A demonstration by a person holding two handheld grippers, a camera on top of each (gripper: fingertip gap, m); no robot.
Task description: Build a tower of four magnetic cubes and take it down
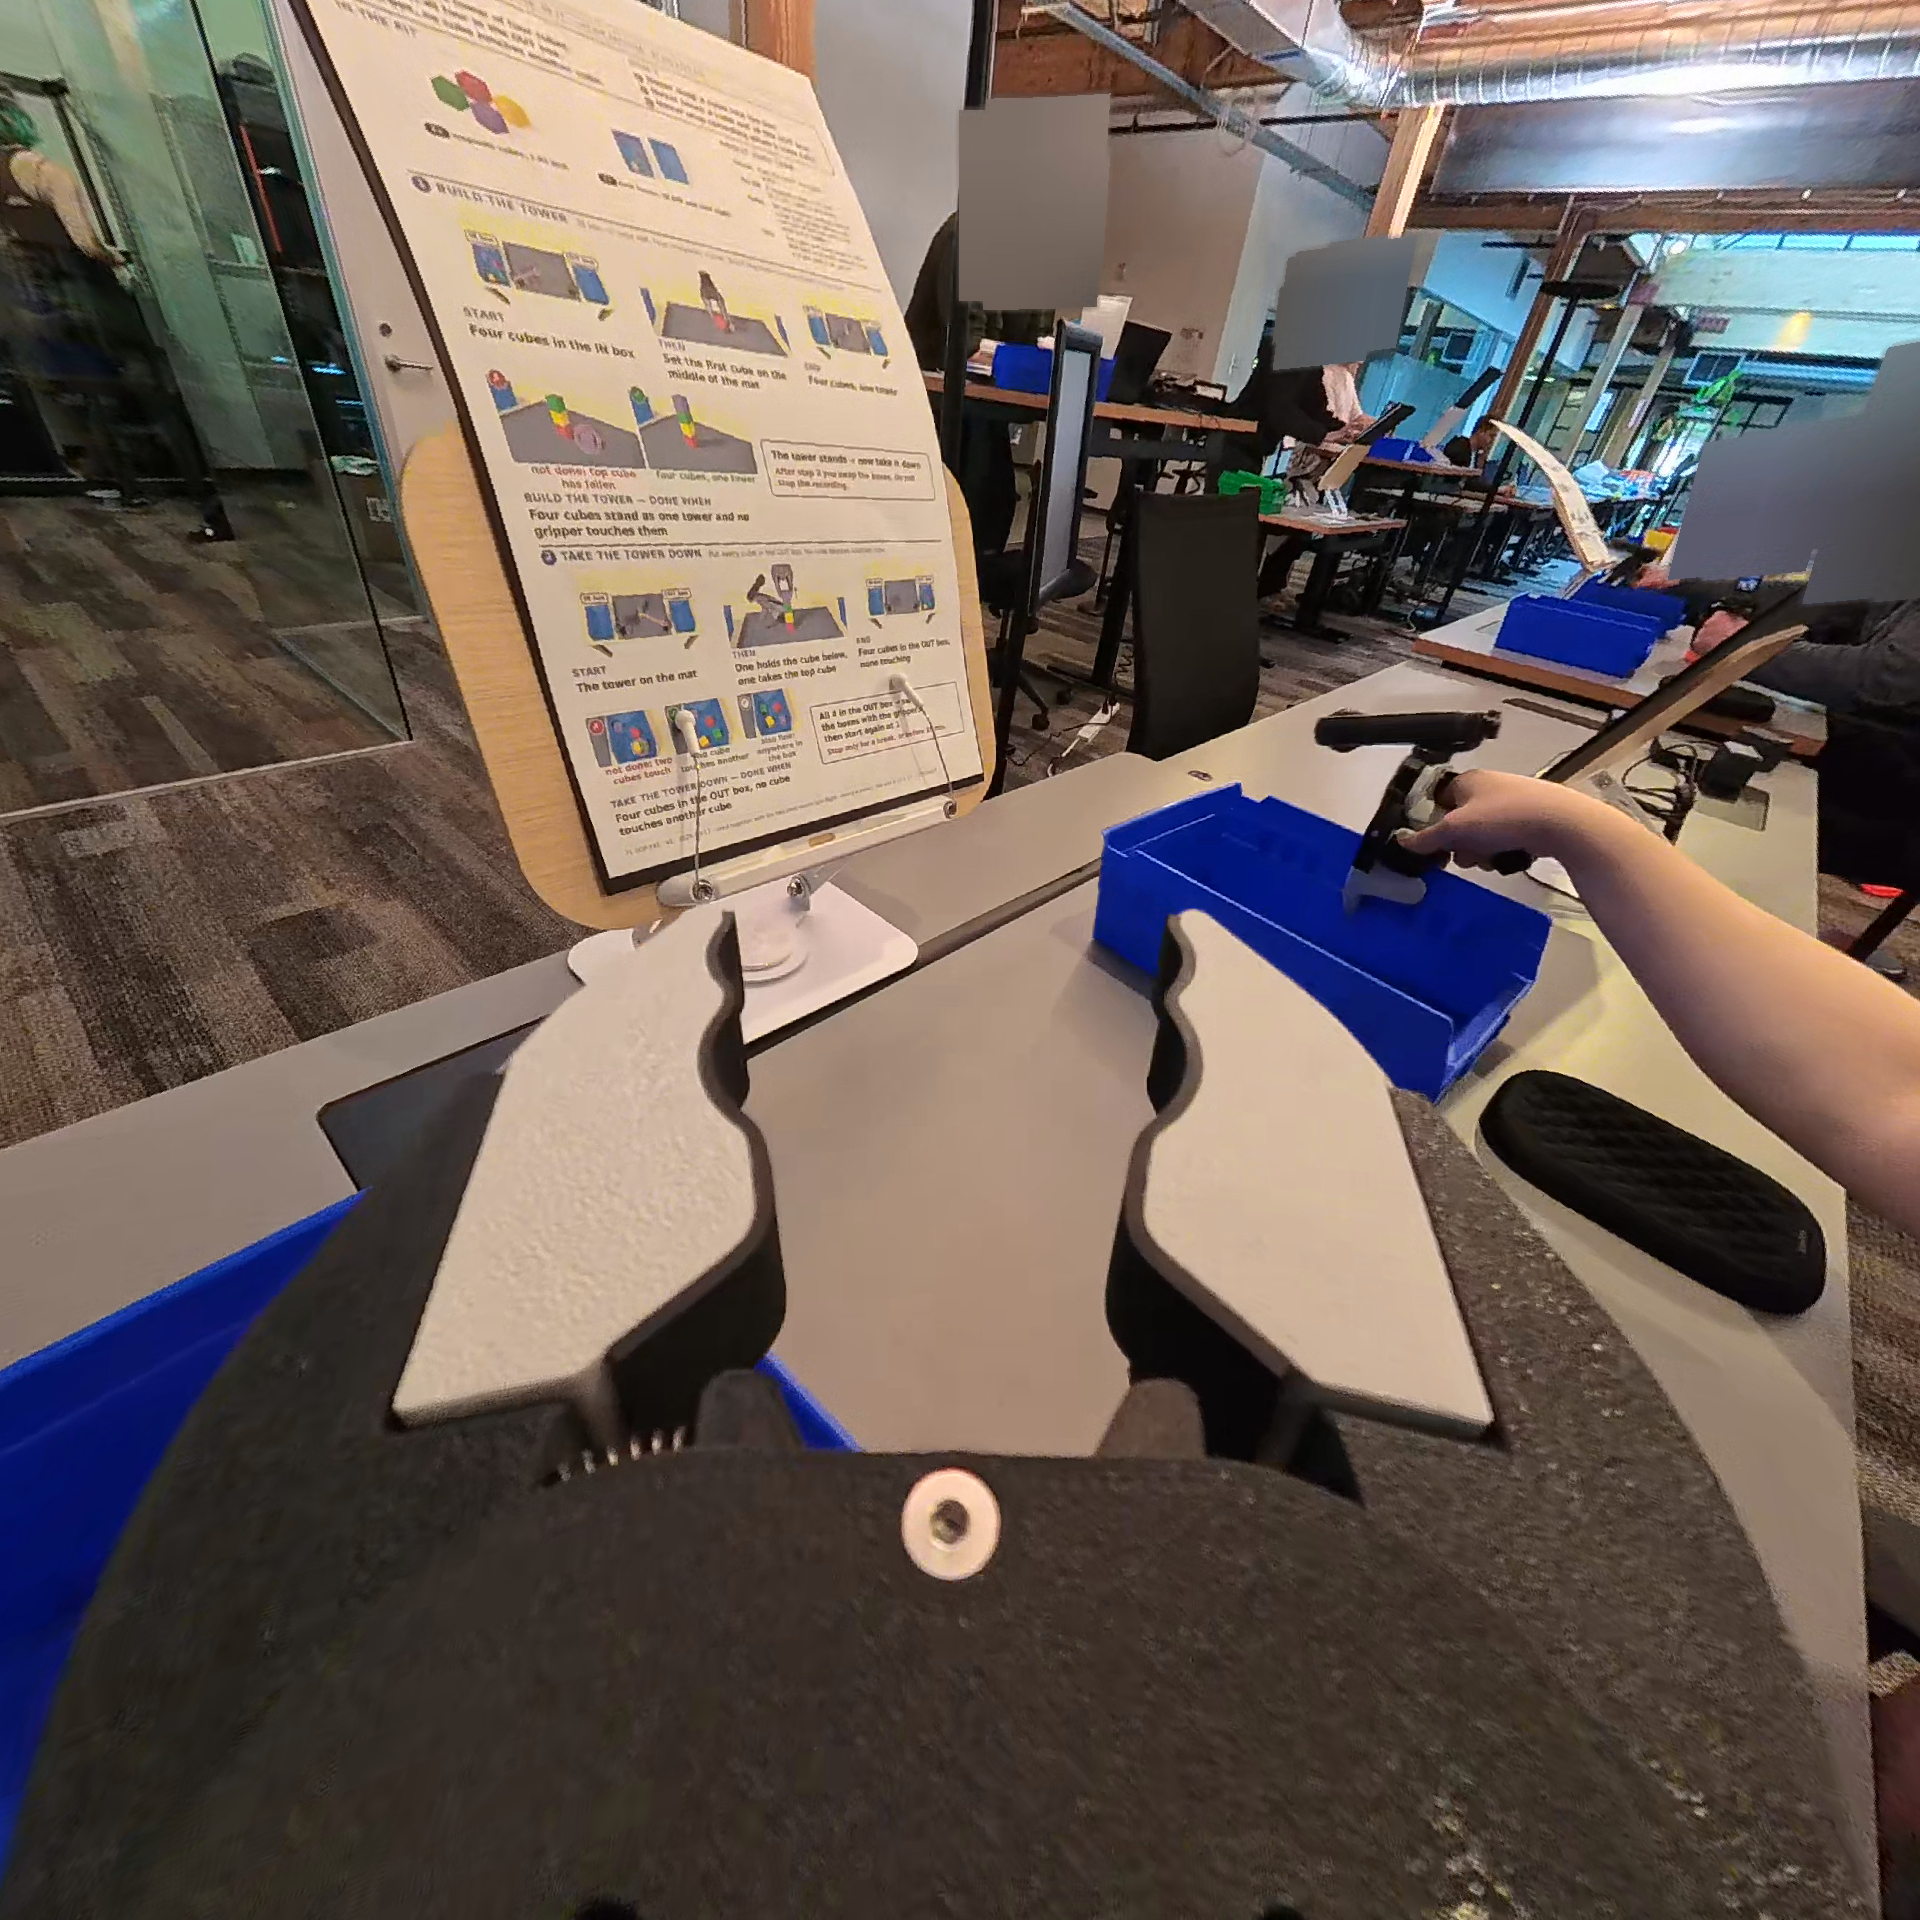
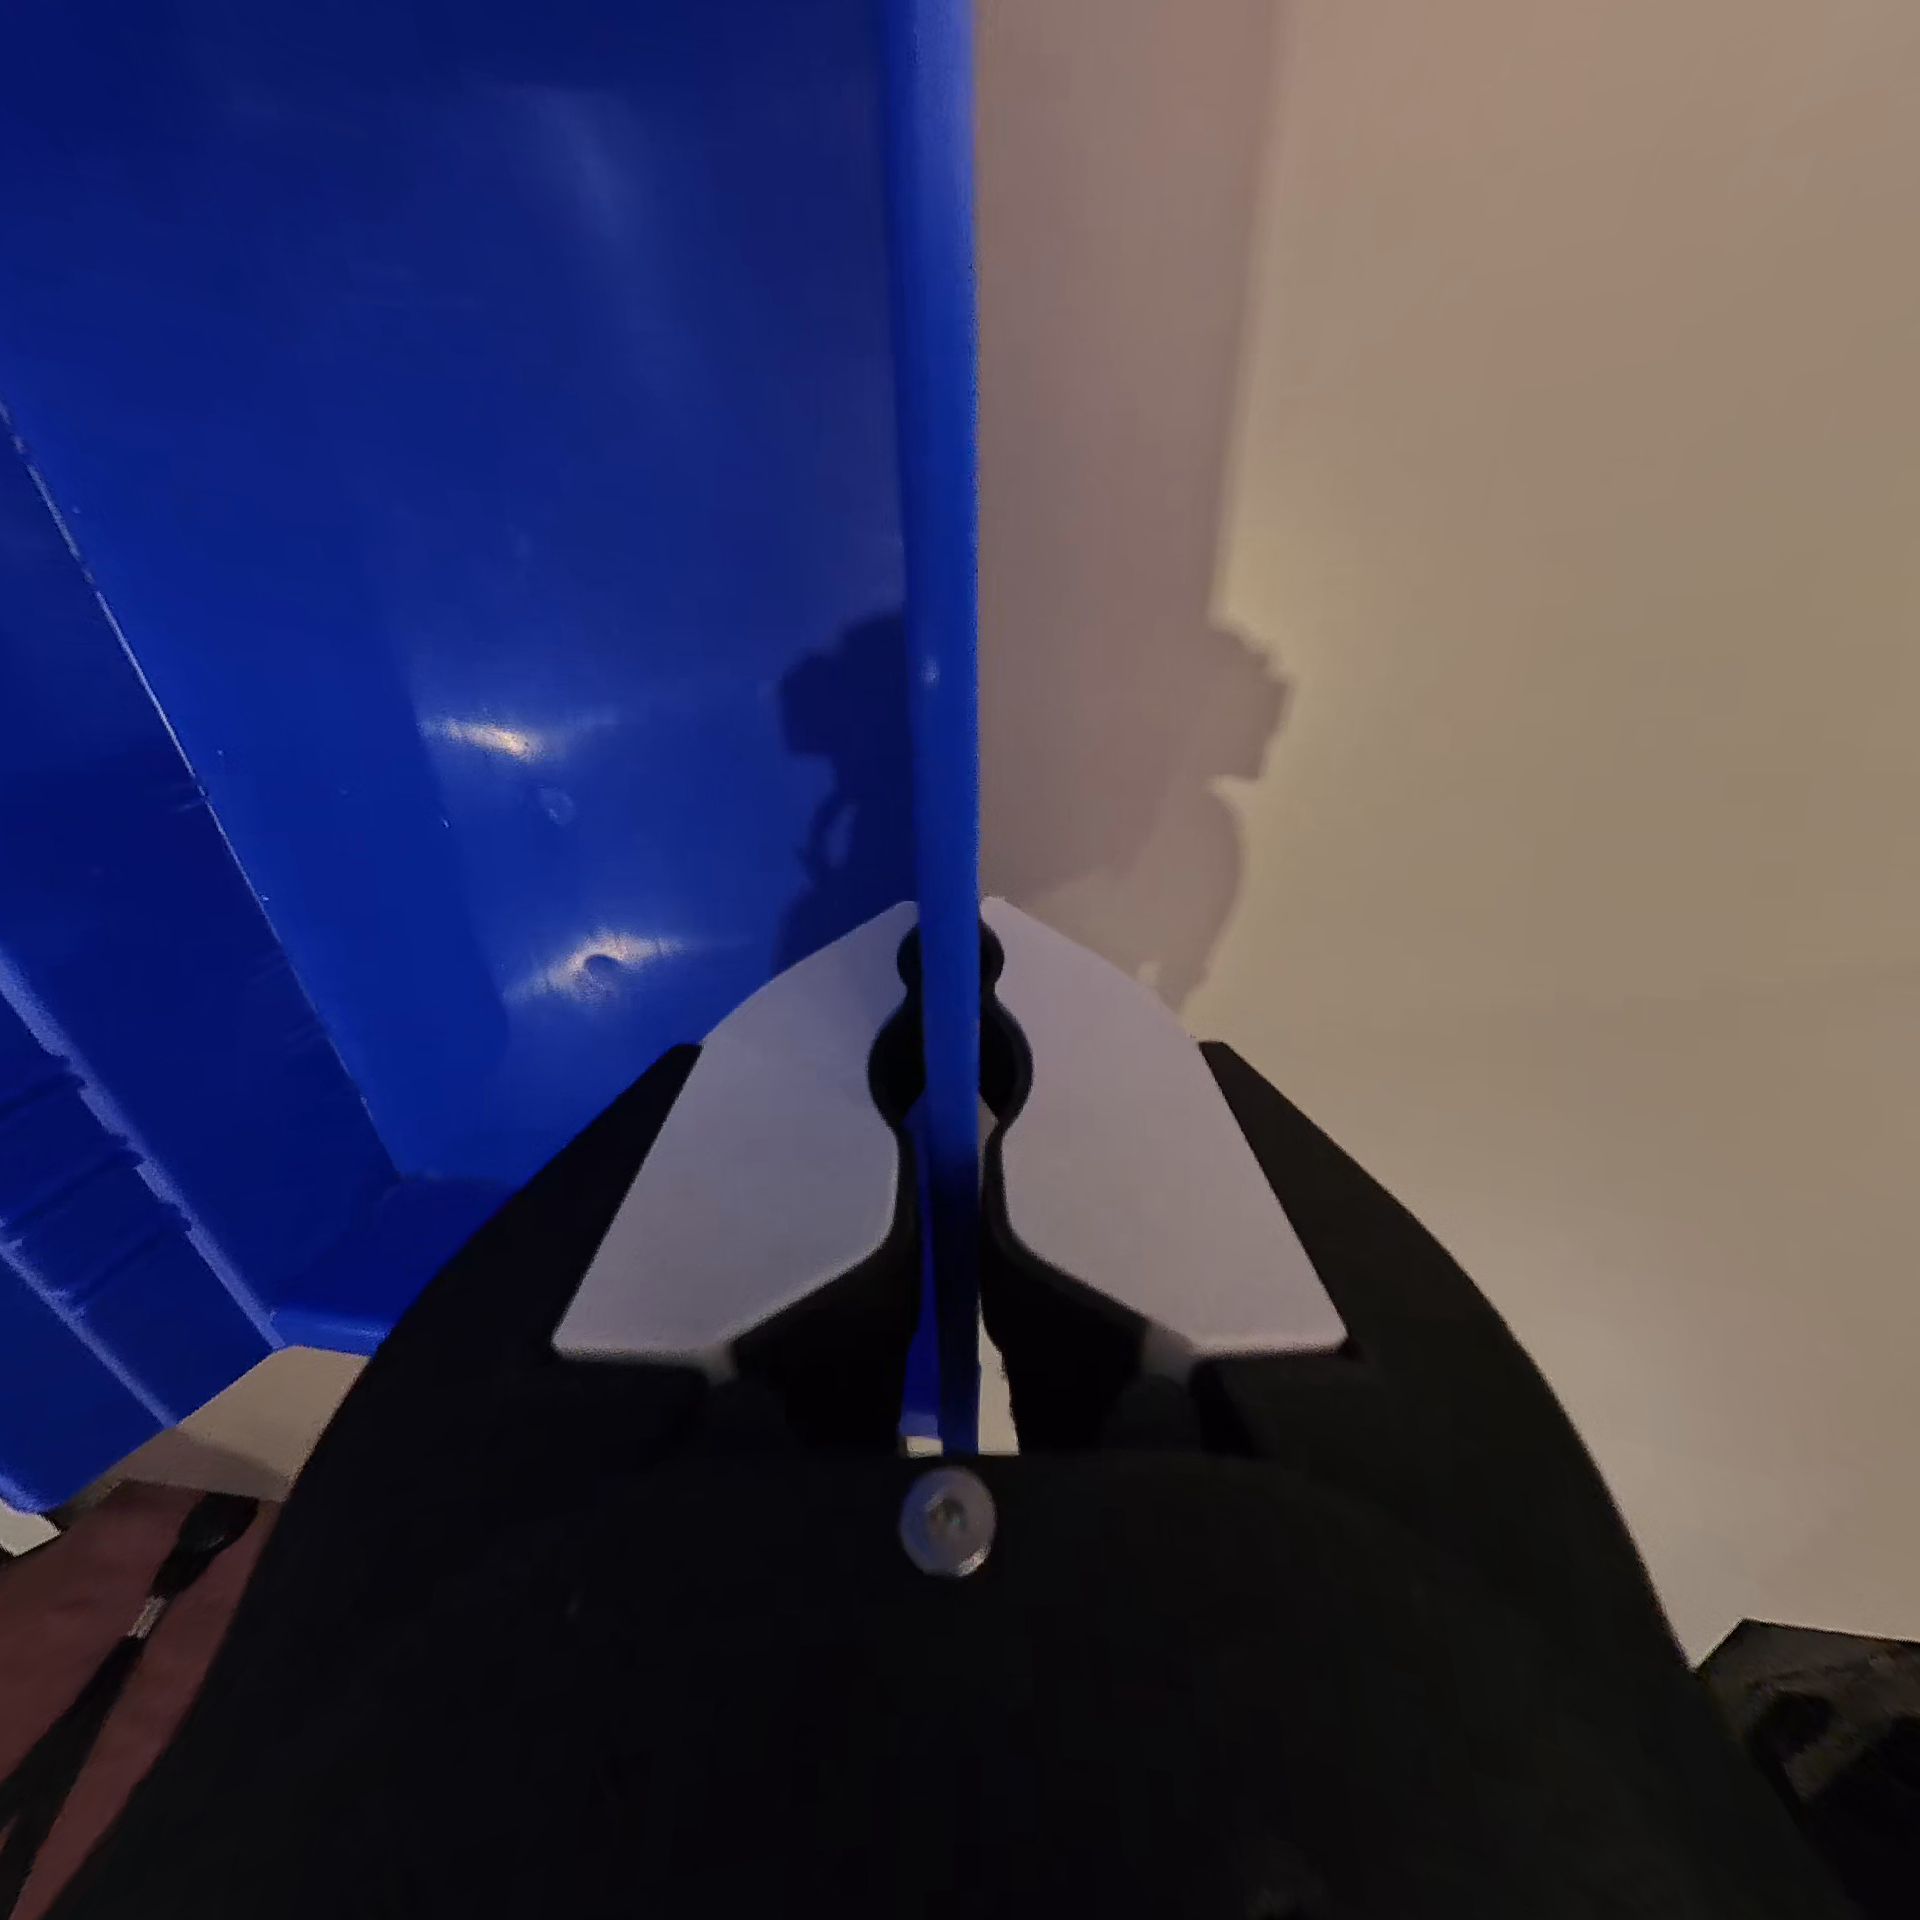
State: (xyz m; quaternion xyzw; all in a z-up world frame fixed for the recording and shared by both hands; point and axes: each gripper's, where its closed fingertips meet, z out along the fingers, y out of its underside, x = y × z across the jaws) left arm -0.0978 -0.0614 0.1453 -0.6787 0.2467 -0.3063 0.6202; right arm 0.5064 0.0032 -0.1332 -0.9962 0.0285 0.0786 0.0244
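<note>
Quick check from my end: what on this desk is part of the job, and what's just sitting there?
In the job:
- blue bin, its wall clamped by the right gripper
- left gripper, open, holding nothing
- second blue bin at near left

Lying about:
- instruction sheet on its stand
- black wrist rest

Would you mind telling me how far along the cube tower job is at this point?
Done: nothing that shows; no cubes or tower appear on the grey mat. In hand: the right gripper is shut on the wall of the blue box, perhaps shifting it, while the left gripper hangs open and empty over the mat. Left: apparently the whole build and takedown.
</note>
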